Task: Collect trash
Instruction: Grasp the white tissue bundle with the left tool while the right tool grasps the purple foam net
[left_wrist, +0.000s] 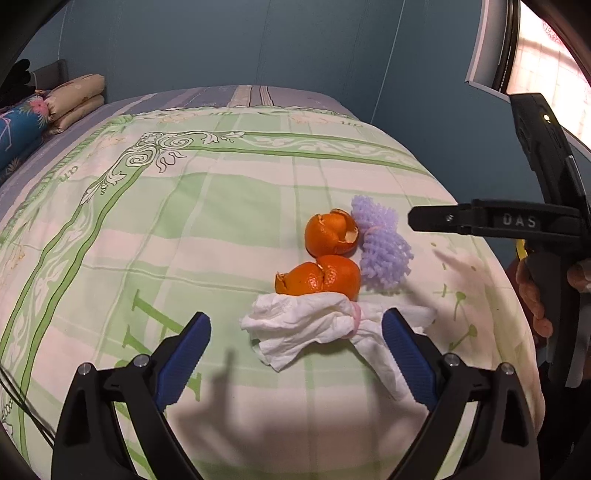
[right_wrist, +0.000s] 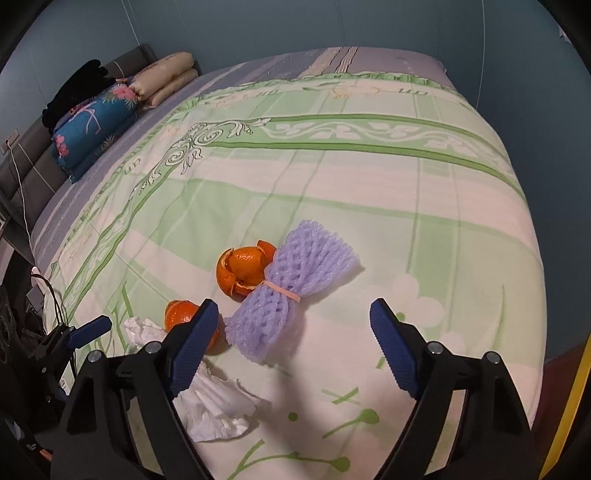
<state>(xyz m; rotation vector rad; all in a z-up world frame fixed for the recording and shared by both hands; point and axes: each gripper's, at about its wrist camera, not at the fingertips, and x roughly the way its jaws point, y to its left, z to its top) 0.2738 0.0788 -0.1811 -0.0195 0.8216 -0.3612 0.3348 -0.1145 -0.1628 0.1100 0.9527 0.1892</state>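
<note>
Nearby: orange peels (left_wrist: 332, 258) touching foam net (right_wrist: 291, 291).

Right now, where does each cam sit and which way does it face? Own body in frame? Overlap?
Left wrist: on the left gripper, angled down at the bed quilt, jaws open around the white tissue; the right gripper and a hand show at the right edge.
Right wrist: on the right gripper, angled down over the purple foam net, jaws open; the left gripper's tip shows at lower left.
Shared: tissue, foam net, two orange peels, quilt, pillows.
</note>
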